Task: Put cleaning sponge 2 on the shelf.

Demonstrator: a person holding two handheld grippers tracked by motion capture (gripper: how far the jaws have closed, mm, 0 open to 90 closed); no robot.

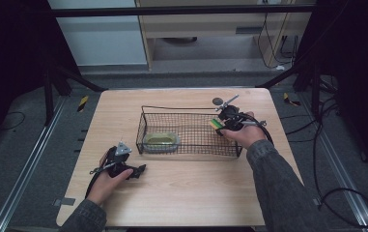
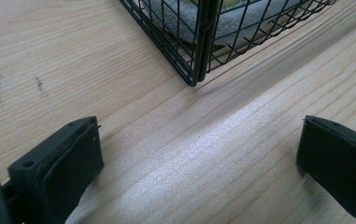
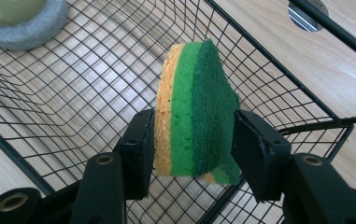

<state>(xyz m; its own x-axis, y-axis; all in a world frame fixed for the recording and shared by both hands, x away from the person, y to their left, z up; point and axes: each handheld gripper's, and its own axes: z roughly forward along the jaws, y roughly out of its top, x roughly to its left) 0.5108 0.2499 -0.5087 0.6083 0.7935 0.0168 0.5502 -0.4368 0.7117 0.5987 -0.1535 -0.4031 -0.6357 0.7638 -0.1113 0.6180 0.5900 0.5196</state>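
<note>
A black wire basket point(image 1: 190, 132) stands mid-frame on the wooden table point(image 1: 181, 188) in the high view. In its lower left corner lies a grey-rimmed pad with a yellow-green top point(image 1: 161, 140). At the basket's right end, the right gripper point(image 1: 219, 126) holds a sponge point(image 3: 195, 109) over the basket's mesh floor; the sponge has an orange, a light green and a dark green layer and stands on edge. The fingers point(image 3: 140, 149) flank it, one against the orange face, the other at the dark green face; whether they press it I cannot tell. The right hand point(image 1: 243, 133) reaches in from the lower right. The left gripper point(image 1: 142, 169) rests low on the table, lower left of the basket, its fingers point(image 2: 70, 158) wide apart with nothing between them, aimed at the basket's corner. No writing is legible.
</note>
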